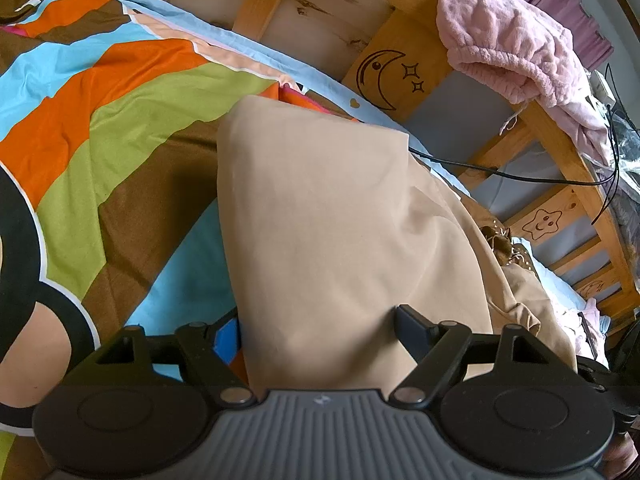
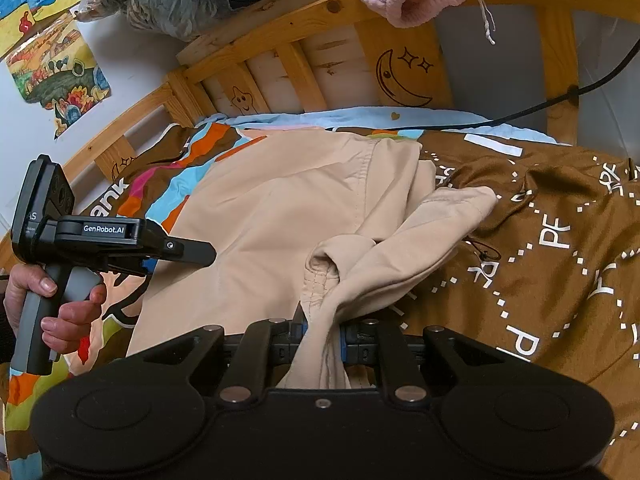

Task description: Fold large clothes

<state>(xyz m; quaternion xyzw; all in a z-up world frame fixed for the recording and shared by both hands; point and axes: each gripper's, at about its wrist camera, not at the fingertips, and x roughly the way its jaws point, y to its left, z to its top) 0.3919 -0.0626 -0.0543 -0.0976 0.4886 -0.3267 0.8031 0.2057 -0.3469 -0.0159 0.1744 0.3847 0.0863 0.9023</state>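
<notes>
Beige cloth fills the middle of both views: the large beige garment (image 2: 280, 220) lies spread on the striped bedspread (image 1: 100, 120), on the near side of the wooden bed rail (image 2: 280, 40) with its moon and star carvings. Our right claw (image 2: 322, 334) is clenched on a bunched part of it, seemingly a sleeve or cuff end, and the cloth runs up from the jaws in a twisted roll. Our left claw (image 1: 320, 328) stands released, its fingers wide apart with a flat stretch of the garment between them but not pinched; in the right wrist view we see it hanging above the garment's edge farthest from the brown printed fabric (image 2: 540, 240).

To fold well, we judge the bunched part should be carried across the flat body and laid smooth, not dropped as a roll. The left claw could first pin or pinch the flat panel so it does not drag along. A black cable (image 1: 500, 174) trails by the rail; we should keep the cloth clear of it.
</notes>
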